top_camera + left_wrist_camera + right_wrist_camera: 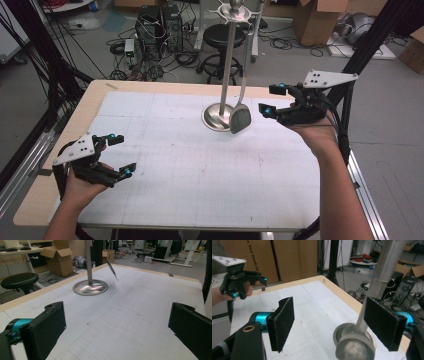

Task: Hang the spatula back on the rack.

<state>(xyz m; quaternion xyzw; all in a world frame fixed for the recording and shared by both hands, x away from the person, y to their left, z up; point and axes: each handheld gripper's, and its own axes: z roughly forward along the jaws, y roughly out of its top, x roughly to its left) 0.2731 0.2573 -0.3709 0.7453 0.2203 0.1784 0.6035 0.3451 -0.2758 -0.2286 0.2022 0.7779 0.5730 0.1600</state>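
A metal stand (227, 60) with a round base (212, 120) rises at the back middle of the white grid mat (200, 170). A grey utensil (240, 119) hangs from its top, its head low beside the base. My right gripper (271, 99) is open just right of the utensil's head, not touching it. In the right gripper view the utensil's head (354, 348) and the base (342, 331) lie low between my open right gripper (332, 322) jaws. My left gripper (122, 155) is open over the mat's front left; from the left gripper view (117, 327) the base (90, 287) and utensil (112, 267) are far ahead.
The wooden table edge (85, 107) frames the mat. Behind the table are a black stool (222, 37), computer towers with cables (155, 30) and cardboard boxes (315, 20). Black frame posts (370, 35) stand at both sides.
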